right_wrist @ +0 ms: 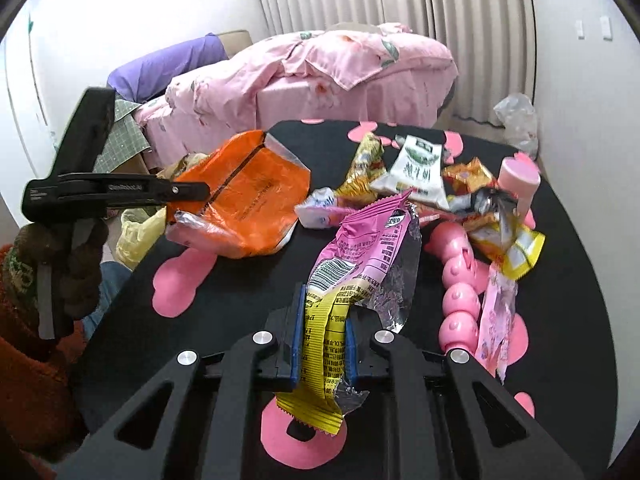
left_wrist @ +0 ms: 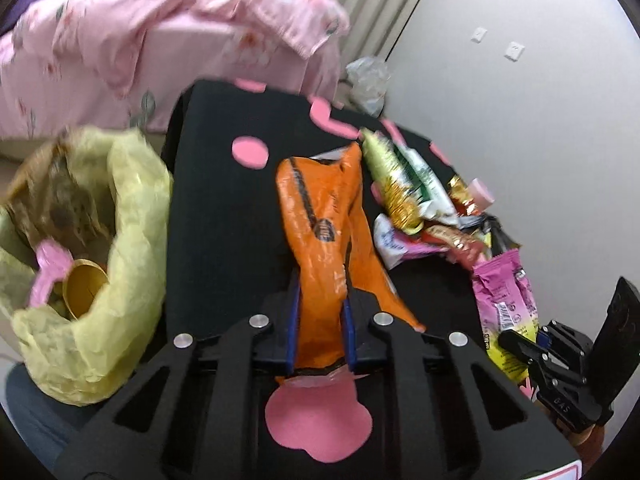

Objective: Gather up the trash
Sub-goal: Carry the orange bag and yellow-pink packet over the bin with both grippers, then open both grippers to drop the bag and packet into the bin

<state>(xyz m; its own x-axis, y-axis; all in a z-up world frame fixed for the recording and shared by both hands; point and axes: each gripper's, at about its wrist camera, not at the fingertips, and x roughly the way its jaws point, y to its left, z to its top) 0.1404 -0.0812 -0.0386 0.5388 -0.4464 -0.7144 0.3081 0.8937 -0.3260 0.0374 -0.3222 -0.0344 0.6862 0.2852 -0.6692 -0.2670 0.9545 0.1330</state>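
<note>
Wrappers crowd the table — left fingers pinch orange bag, right fingers pink-yellow packet.

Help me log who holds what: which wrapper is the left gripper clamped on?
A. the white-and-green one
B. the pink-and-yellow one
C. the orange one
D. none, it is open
C: in the left wrist view the left gripper has both blue pads pressed on the orange wrapper; the right gripper holds the pink-and-yellow wrapper.

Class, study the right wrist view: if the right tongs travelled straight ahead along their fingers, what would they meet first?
The right tongs, shut on the pink and yellow wrapper, would probably run into the white milk pouch in the wrapper pile; depth is uncertain.
</note>
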